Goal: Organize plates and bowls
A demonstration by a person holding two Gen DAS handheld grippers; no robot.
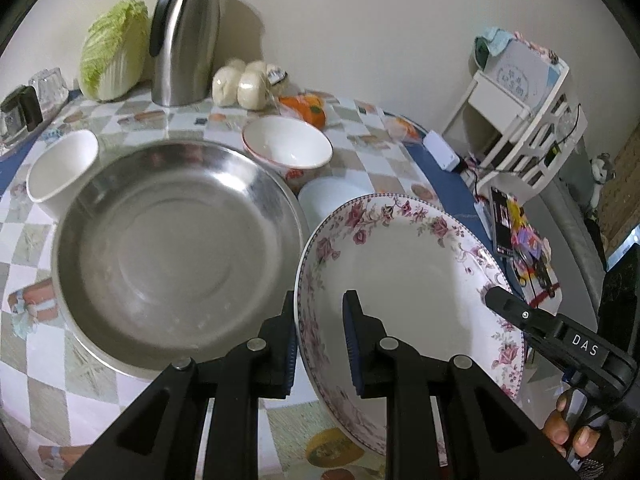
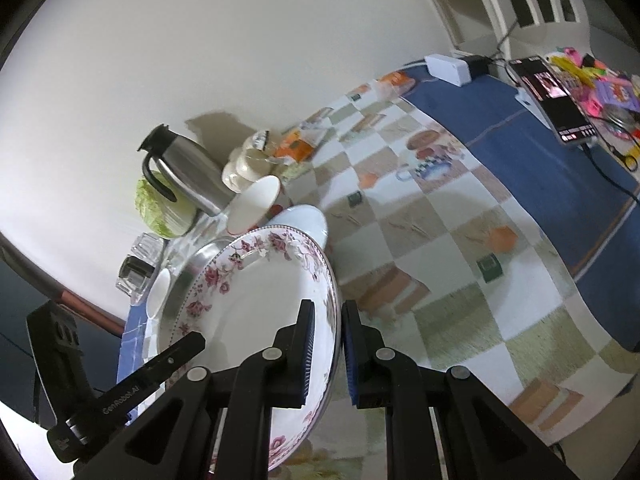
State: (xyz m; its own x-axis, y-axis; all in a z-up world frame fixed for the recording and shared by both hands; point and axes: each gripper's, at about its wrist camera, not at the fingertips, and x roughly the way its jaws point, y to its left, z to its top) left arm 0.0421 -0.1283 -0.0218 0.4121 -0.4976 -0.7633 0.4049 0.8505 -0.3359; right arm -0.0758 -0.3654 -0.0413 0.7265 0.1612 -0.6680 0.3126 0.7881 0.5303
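**Both grippers clamp the rim of the floral plate**

Left wrist view: the left gripper [image 1: 320, 340] is narrowed onto the near left rim of the floral plate [image 1: 404, 276], one blue-padded finger outside the rim and one over the inner face, pinching it. The plate tilts, its left edge raised beside the steel basin [image 1: 176, 256], which sits on the checked tablecloth [image 1: 384, 160]. The right gripper [image 1: 496, 300] reaches in from the lower right and meets the plate's right rim. Behind the basin stand a white cup [image 1: 60, 168], a red-rimmed bowl [image 1: 286, 146] and a small white plate [image 1: 332, 200] partly hidden by the floral plate. A thermos [image 1: 186, 40] and a cabbage [image 1: 112, 52] stand by the wall.

Right wrist view: the right gripper [image 2: 325, 354] has its fingers close together with the plate's rim [image 2: 334, 312] squeezed between the pads. The plate spreads away to the left of the fingers, over the basin [image 2: 188, 272]. The left gripper's finger [image 2: 176, 354] lies at the plate's lower left edge.
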